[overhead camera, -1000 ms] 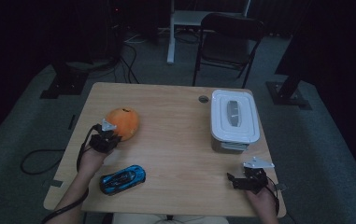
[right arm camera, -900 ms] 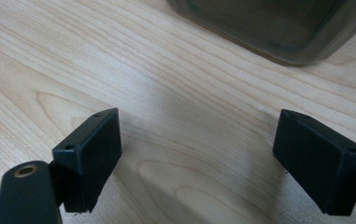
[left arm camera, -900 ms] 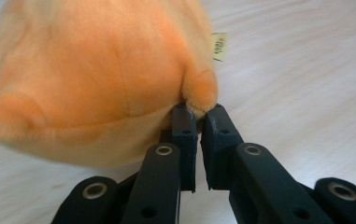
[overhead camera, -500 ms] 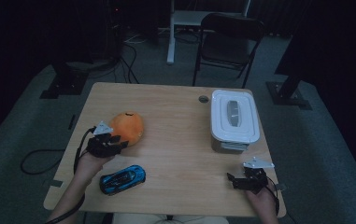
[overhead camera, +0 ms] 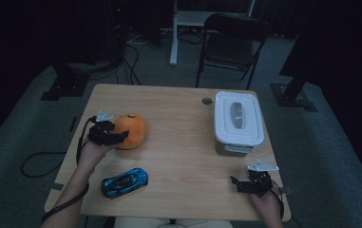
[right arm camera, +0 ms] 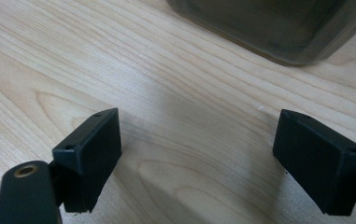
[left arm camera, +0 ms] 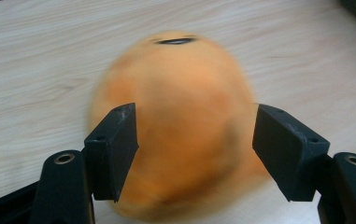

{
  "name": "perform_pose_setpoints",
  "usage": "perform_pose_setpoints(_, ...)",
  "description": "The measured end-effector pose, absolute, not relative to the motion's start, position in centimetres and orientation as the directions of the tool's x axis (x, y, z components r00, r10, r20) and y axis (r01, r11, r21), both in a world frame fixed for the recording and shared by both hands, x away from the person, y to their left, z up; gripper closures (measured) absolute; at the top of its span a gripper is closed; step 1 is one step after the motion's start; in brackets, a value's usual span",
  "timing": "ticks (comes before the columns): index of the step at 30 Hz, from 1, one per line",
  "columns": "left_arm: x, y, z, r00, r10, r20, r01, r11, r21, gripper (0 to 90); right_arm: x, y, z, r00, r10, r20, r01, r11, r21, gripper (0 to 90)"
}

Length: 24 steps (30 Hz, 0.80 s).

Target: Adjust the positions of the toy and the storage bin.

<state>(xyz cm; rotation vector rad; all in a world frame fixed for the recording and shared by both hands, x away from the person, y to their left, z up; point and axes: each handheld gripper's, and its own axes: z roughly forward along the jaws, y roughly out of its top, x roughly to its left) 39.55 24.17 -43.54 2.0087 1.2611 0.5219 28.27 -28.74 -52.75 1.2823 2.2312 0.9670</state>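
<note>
Since a second ago orange plush ball (overhead camera: pixel 131 131) and left gripper (overhead camera: pixel 114 138) shifted right, toward lidded white box (overhead camera: pixel 238 122); jaws wide, flanking ball; blue toy car (overhead camera: pixel 124 182) nearer the person; right gripper (overhead camera: pixel 239 184) wide, empty, below box.

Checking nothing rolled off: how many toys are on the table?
2: an orange plush toy at the left, between the left gripper fingers, and a blue toy car near the front edge.

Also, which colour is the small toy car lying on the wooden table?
The small toy car is blue with black parts; the high view shows it best.
</note>
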Motion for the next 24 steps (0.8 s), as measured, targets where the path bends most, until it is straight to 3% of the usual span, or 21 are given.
perform_pose_setpoints(8, 41.2, 23.7, -45.2, 0.416, 0.907, -0.069, 0.678, -0.258, 0.688, 23.4, 28.3, -28.7, -52.8, -0.506, 0.863, 0.005, 0.594, 0.344, 0.728, 14.8)
perform_pose_setpoints(13, 41.4, 23.3, -46.2, 0.429, 0.903, -0.024, 0.685, -0.308, 0.661, 25.3, 28.3, -28.7, -52.8, -0.505, 0.863, 0.005, 0.594, 0.343, 0.728, 14.8)
perform_pose_setpoints(14, 41.4, 23.4, -46.3, 0.427, 0.904, -0.021, 0.682, -0.307, 0.664, 29.3, 28.3, -28.7, -52.8, -0.505, 0.863, 0.005, 0.594, 0.344, 0.728, 14.8)
perform_pose_setpoints(15, 41.1, 23.6, -46.3, 0.445, 0.895, -0.015, 0.669, -0.322, 0.67, 45.7, 28.3, -28.7, -52.8, -0.505, 0.863, 0.005, 0.593, 0.344, 0.728, 14.8)
perform_pose_setpoints(17, 41.0, 23.8, -46.2, 0.445, 0.896, -0.016, 0.665, -0.318, 0.676, 59.3, 28.3, -28.7, -52.8, -0.505, 0.863, 0.005, 0.594, 0.344, 0.728, 14.8)
perform_pose_setpoints(19, 40.7, 24.1, -45.9, 0.454, 0.891, -0.01, 0.646, -0.321, 0.692, 66.9, 28.3, -28.7, -52.8, -0.505, 0.863, 0.005, 0.594, 0.343, 0.728, 14.8)
perform_pose_setpoints(24, 39.7, 25.2, -44.7, 0.477, 0.879, 0.005, 0.601, -0.33, 0.728, 72.5, 28.3, -28.7, -52.8, -0.505, 0.863, 0.005, 0.594, 0.343, 0.728, 14.8)
